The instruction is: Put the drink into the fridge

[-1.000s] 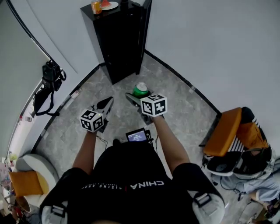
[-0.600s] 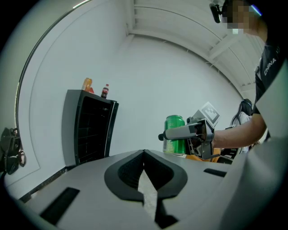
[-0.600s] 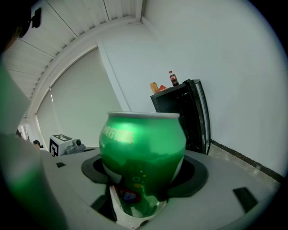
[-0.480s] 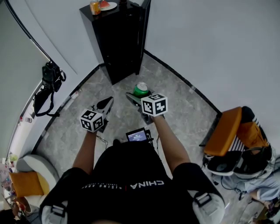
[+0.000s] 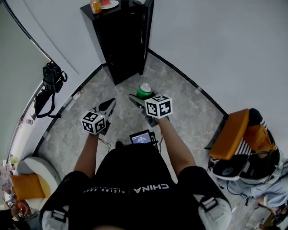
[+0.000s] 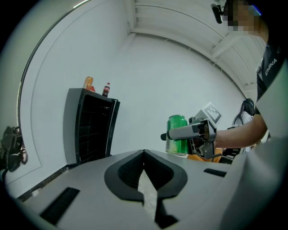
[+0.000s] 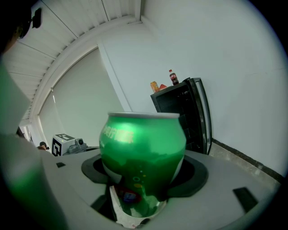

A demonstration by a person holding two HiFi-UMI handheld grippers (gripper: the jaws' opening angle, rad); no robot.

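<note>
Pinching a green drink can (image 7: pixel 143 157) upright between its 2 jaws, the right gripper (image 5: pixel 143 98) hangs short of the black fridge (image 5: pixel 123 40) at the far wall. On the left gripper (image 6: pixel 144 152) the jaws are pressed together. Pale lettering on the can is unreadable; the black shirt (image 5: pixel 148 188) reads "CHINA".

Place: a sparsely furnished indoor room; whether home or studio, I cannot tell.
Evidence, from where I stand:
- plain white walls (image 5: pixel 216 40)
- grey stone-pattern tiled floor (image 5: pixel 180 108) with dark skirting (image 5: pixel 184 78)
- tall black fridge (image 5: pixel 123 40) set in the corner, with an orange bottle (image 5: pixel 95 6) and a plate (image 5: pixel 111 4) on top
- orange chair (image 5: pixel 231 134) at my right
- black bag (image 5: pixel 47 87) hanging at the left wall
- round white seat (image 5: pixel 33 173) with an orange cushion (image 5: pixel 26 187)
- white plank ceiling (image 7: pixel 85 27)
</note>
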